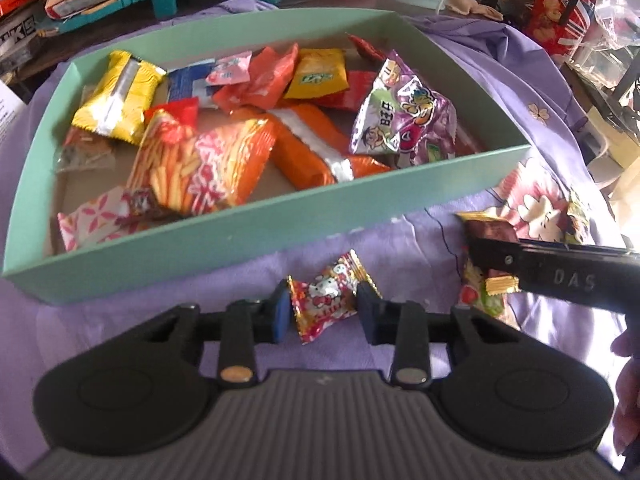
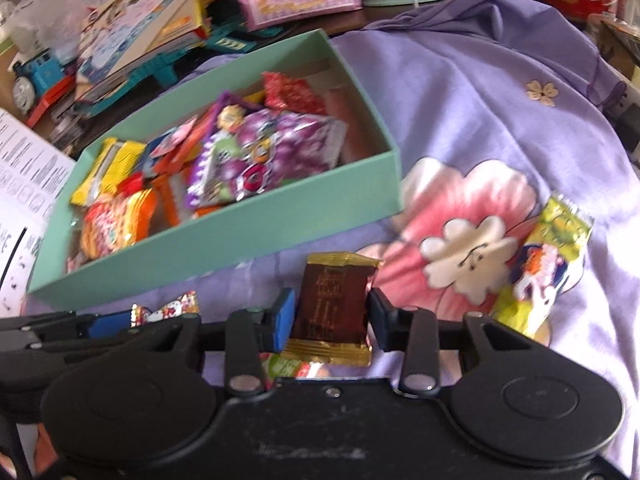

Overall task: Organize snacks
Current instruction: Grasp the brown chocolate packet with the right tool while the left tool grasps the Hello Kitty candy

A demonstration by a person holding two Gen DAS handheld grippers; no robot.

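Note:
A mint-green box (image 1: 280, 236) (image 2: 256, 224) on the purple cloth holds several snack packets. My left gripper (image 1: 322, 308) is shut on a small red Hello Kitty candy (image 1: 324, 296) just in front of the box's near wall; it also shows in the right wrist view (image 2: 172, 312). My right gripper (image 2: 330, 316) is shut on a brown and gold packet (image 2: 332, 308), held above the cloth right of the left gripper. In the left wrist view the right gripper (image 1: 492, 264) comes in from the right with that packet (image 1: 488, 228). A green and red packet (image 2: 292, 368) lies under it.
A yellow-green packet (image 2: 548, 264) lies on the cloth's flower print to the right. Books, toys and a blue toy train (image 2: 36, 76) crowd the area behind the box. A white printed sheet (image 2: 24, 184) lies at the left.

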